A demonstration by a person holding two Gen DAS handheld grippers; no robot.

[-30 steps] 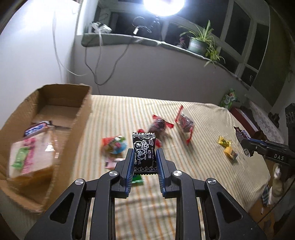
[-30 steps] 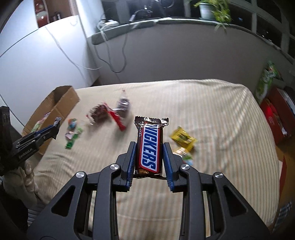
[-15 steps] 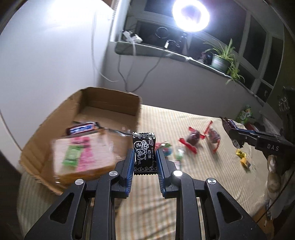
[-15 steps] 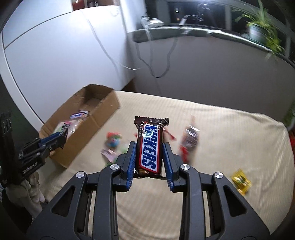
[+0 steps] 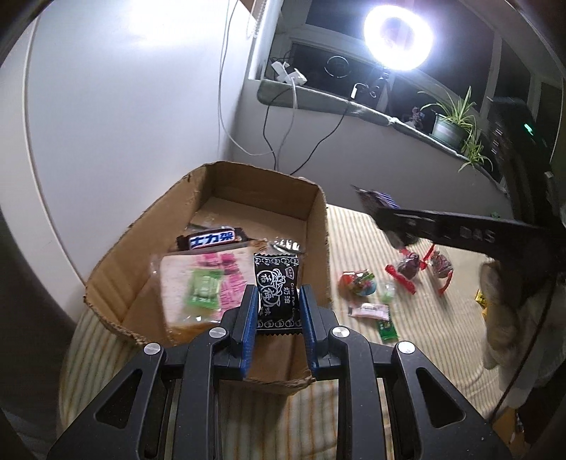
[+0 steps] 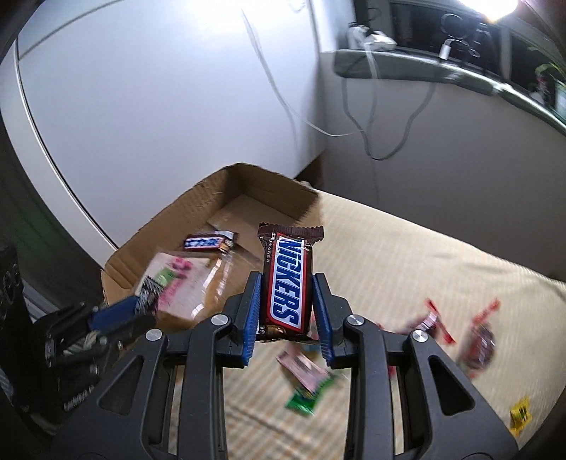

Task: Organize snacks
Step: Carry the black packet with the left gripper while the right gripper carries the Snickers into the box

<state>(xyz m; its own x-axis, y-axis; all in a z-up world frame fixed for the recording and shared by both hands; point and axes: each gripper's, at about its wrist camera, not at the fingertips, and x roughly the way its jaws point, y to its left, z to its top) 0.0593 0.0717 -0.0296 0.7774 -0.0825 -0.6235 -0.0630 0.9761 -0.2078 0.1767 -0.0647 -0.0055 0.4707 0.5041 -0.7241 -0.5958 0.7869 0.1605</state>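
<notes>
So we're holding two snacks at once here, and everything is sitting relative to the cardboard box [image 5: 320, 226]. Our left gripper [image 5: 277, 311] is pinching a black candy packet [image 5: 276, 286] with white Chinese lettering, blue pads pressing on both its long edges, and it's hanging upright right over the box's near end. Our right gripper [image 6: 286, 311] is clamping a Snickers bar [image 6: 287, 279] the same way, standing on end, and it's hovering just beside the box's right wall, over the striped cream bedspread [image 6: 424, 269]. Inside the box we're seeing a dark chocolate bar [image 5: 212, 239] with a blue-and-white label lying toward the middle, and a wrapped slice of bread [image 5: 191, 286] with pink and green stickers filling the near half. A small silvery wrapper [image 5: 284, 245] is lying against the box's right wall, can't tell what it is. To the right of the box, loose on the bedspread, a colourful round candy [image 5: 357, 283], a pink sachet [image 5: 368, 311] and a green sachet [image 5: 387, 329] are sitting close by, two red-ended dark candies [image 5: 406, 267] are lying further out, and a yellow wrapper [image 6: 520, 417] is lying farthest from it. Behind the box a window ledge [image 5: 318, 95] is carrying cables, a ring light [image 5: 398, 33] and a potted plant [image 5: 451, 124].
</notes>
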